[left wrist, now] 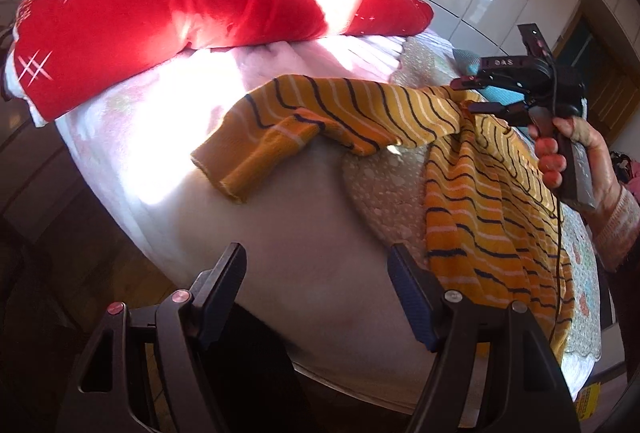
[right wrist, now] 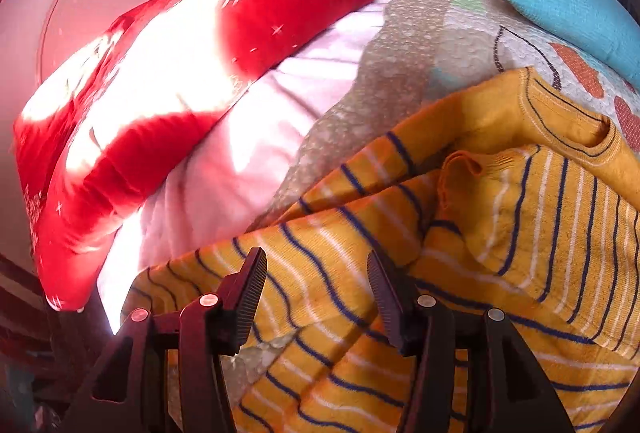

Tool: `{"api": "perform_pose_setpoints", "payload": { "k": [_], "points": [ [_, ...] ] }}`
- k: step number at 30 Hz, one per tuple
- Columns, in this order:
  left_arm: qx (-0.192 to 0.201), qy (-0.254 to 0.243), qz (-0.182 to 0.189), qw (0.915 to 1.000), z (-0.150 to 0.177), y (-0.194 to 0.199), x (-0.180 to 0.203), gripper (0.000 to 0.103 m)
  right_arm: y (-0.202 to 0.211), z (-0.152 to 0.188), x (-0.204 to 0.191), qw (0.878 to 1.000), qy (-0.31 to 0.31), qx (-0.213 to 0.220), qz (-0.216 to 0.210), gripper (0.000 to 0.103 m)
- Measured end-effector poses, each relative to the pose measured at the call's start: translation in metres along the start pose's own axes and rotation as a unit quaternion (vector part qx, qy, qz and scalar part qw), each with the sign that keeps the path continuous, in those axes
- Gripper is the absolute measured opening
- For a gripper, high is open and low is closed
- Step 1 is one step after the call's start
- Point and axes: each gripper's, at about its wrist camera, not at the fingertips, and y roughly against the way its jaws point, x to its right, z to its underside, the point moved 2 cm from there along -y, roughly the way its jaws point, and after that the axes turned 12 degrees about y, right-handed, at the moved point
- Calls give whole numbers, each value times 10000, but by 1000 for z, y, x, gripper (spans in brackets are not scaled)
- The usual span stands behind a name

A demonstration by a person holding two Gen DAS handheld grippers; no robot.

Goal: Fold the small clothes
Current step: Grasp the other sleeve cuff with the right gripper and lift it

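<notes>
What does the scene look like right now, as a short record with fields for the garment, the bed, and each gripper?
garment: yellow striped sweater, lying on the bed, one sleeve stretched out sideways
surface: bed sheet, pale, partly sunlit
other items: red quilt heaped at the back; blue pillow at the far side
left gripper: open, nothing between the fingers, beside the sweater's hem
right gripper: open, over the sleeve's base, not pinching it
right hand: wrapped around the gripper handle
</notes>
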Motion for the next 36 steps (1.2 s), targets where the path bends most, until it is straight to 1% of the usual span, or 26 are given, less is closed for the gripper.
{"api": "perform_pose_setpoints", "payload": {
  "k": [3,5,7,9,11,13,15,17,18,21,22,23,24,25,27,28,30,32,34,36],
  "points": [
    [88,411,-109,9991,-9,7,-26,72,-3,11,-51,9971,724,-146,-166,62],
    [171,630,-194,9977,-12,12,-42,72,-9,20,-87,9914,1234,-262,-344,63],
    [278,791,-290,9961,-13,18,-55,72,-14,33,-125,9825,1753,-353,-513,65],
    [330,918,-367,9946,-14,22,-67,72,-20,48,-164,9680,2409,-428,-556,66],
    [342,1074,-417,9928,-14,24,-80,72,-25,67,-202,9470,3143,-479,-468,67],
    [327,1266,-444,9904,-12,26,-92,72,-30,86,-230,9206,3874,-455,-184,68],
    [302,1466,-452,9877,-11,24,-103,72,-35,104,-250,8884,4567,-339,307,69],
    [292,1607,-455,9855,-10,25,-116,72,-41,117,-264,8576,5076,-167,805,69],
    [288,1656,-470,9847,-10,25,-119,72,-46,120,-268,8470,5230,-129,948,69],
    [263,1728,-483,9834,-9,22,-124,72,-65,125,-275,8244,5501,-38,1332,69],
    [255,1732,-468,9834,-10,21,-124,72,-71,125,-276,8227,5522,-64,1351,61],
    [250,1723,-457,9837,-10,21,-124,72,-77,123,-276,8286,5447,-143,1281,32],
    [254,1708,-450,9840,-9,22,-125,72,-82,119,-277,8404,5288,-272,1157,17],
    [265,1697,-447,9841,-9,23,-124,72,-83,114,-276,8539,5084,-341,1064,12],
    [289,1696,-439,9841,-8,26,-124,72,-77,97,-276,8785,4688,-227,886,9],
    [291,1694,-430,9842,-8,26,-123,72,-70,83,-274,8918,4450,-143,804,9],
    [282,1667,-423,9847,-8,27,-119,72,-49,51,-274,9173,3931,168,617,8],
    [292,1601,-384,9859,-10,29,-113,72,-15,14,-265,9401,3340,578,353,8],
    [330,1499,-336,9876,-11,32,-102,72,27,-20,-247,9580,2675,1029,59,8],
    [369,1368,-287,9895,-12,35,-90,72,69,-47,-219,9700,1967,1411,-235,8]
  ]
}}
